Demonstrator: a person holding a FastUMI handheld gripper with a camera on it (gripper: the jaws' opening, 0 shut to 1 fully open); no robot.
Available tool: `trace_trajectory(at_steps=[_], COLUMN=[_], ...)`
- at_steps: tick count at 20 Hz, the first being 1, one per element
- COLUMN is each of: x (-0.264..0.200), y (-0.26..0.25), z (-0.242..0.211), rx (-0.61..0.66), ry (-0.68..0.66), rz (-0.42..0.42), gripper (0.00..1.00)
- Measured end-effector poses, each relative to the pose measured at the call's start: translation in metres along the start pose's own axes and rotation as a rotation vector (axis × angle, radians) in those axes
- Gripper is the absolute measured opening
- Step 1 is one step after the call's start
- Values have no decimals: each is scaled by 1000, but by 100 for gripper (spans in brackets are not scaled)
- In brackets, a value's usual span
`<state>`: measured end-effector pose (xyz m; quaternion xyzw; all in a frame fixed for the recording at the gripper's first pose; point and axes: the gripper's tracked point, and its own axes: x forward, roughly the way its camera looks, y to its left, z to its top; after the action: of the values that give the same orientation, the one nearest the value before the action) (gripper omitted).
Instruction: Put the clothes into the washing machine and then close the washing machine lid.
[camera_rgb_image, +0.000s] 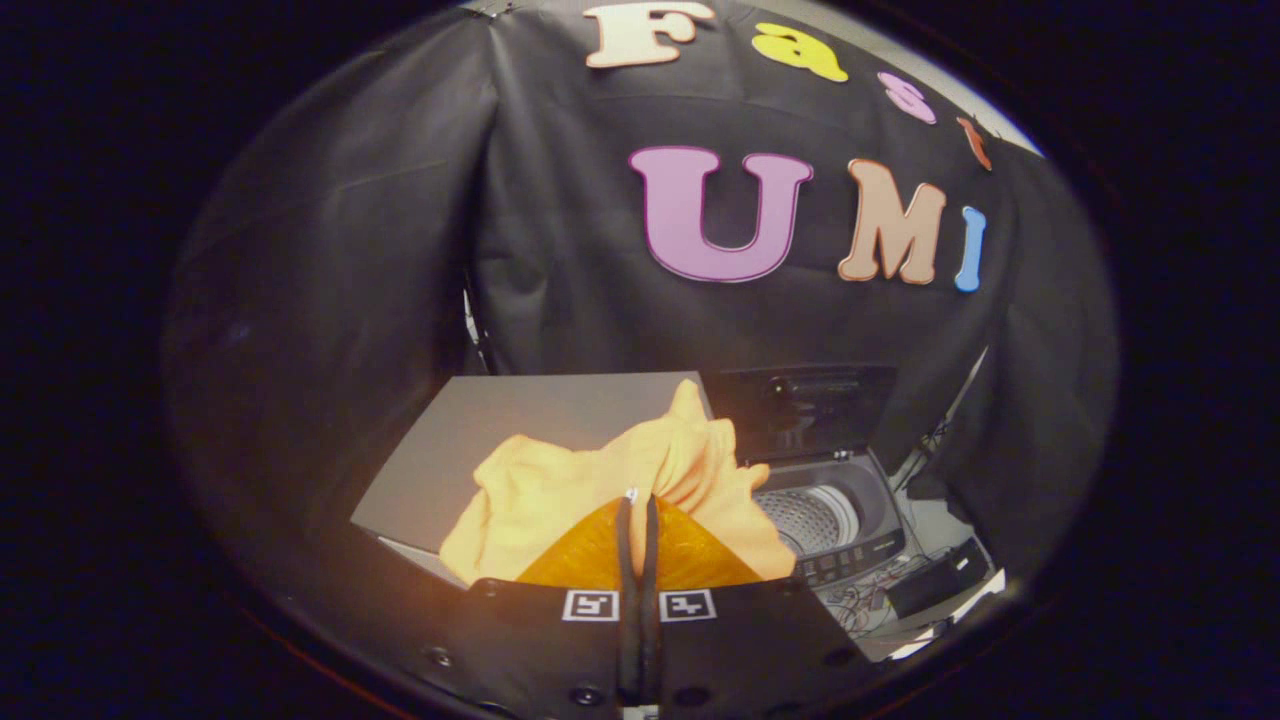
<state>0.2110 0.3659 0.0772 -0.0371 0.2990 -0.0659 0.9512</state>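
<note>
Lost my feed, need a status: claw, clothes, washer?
Claw shut on orange cloth, lifted above grey table. Washer beyond, lid up, drum open. Path looks clear.

Gripper (638, 500): one two-finger unit, seen from its own camera, both fingers running forward side by side from the mount plate, which carries two square markers at their base. Fingers (625, 560): drawn together along their whole length, only a thin seam between them, tips level and pinched on a fold of the orange garment (560, 485). Pose: raised and pointing ahead, tilted slightly downward, the garment hanging bunched around the fingertips.
</note>
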Motion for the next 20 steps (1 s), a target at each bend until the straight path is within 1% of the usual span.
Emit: trace_trajectory(at_steps=[4,6,8,11,17,20], x=[-22,-21,-13,10,82,122], y=[-56,-87,-116,-152,-214,-244], z=[18,14,2,-9,-26,-34], rx=[-37,-58,-47,-31,-45,-17], ry=[-51,-58,-50,-34,21,37], rz=[-23,-41,-65,-94,-137,-158], gripper=[0,1,1,1,1,1])
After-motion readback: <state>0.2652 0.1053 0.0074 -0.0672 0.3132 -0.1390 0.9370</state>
